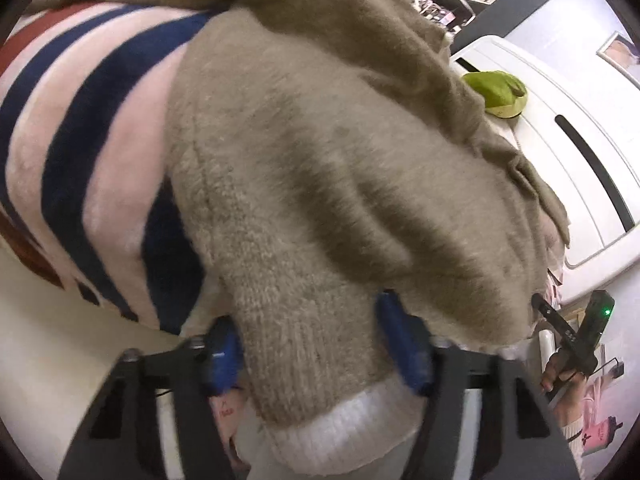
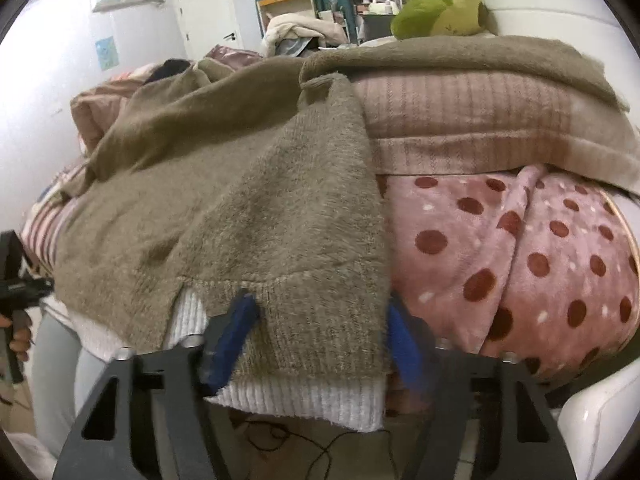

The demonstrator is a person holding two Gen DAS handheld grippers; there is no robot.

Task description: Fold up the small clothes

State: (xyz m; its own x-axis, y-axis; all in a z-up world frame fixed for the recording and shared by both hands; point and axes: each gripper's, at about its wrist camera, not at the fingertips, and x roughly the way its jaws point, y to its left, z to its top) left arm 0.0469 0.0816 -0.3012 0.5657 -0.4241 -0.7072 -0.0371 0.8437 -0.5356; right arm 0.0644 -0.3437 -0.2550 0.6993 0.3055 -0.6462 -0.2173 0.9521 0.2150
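A fuzzy taupe knit sweater (image 1: 320,168) with white ribbed cuffs and hem lies spread over a bed. In the left wrist view my left gripper (image 1: 316,344) has its blue fingers on either side of a sleeve end, near its white cuff (image 1: 340,436). In the right wrist view my right gripper (image 2: 320,336) straddles the sweater's (image 2: 248,208) bottom edge by the white hem (image 2: 304,400), next to a side slit. Both sets of jaws stand wide with cloth between them. I cannot tell if they pinch it.
A pink, navy and red striped blanket (image 1: 80,152) lies under the sweater. A pink polka-dot blanket (image 2: 520,260) and a folded pink ribbed throw (image 2: 460,120) lie on the right. A green plush toy (image 2: 440,8) sits by the white headboard (image 1: 580,152). The other gripper (image 1: 580,332) shows at the edge.
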